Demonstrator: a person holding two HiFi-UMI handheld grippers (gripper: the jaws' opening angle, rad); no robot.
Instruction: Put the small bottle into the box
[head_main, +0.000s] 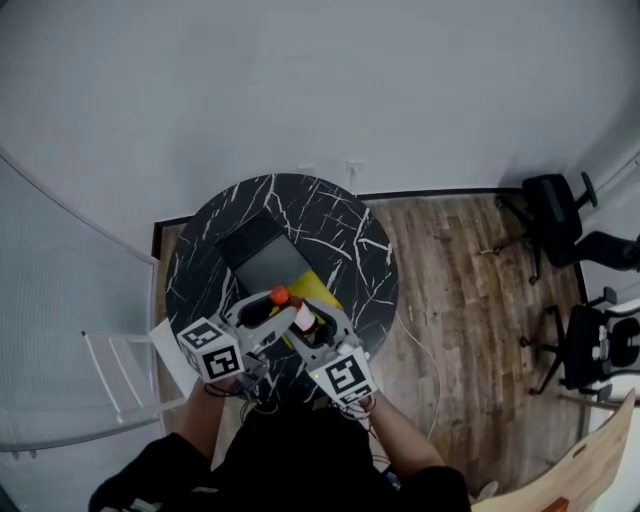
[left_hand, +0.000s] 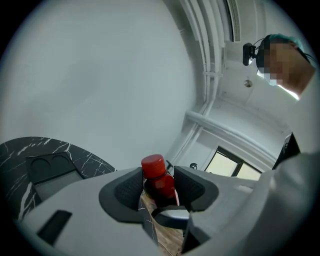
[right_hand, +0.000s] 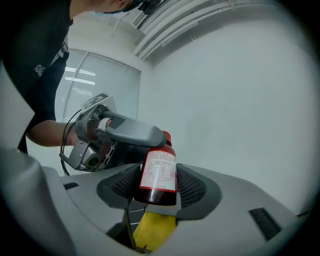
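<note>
Right gripper angled upward, clamped on small bottle: dark cylindrical body, white printed label. Left gripper faced it, jaws apart around round red cap.

Clear room above box, left gripper and right gripper crowding near edge of table, yellow object beside box

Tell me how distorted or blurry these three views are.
Head view: fisheye curves the walls around the table, but the picture is sharp. Left gripper view: dark round vignette, red cap crisp. Right gripper view: same vignette, small bottle sharp, label print unreadable.
</note>
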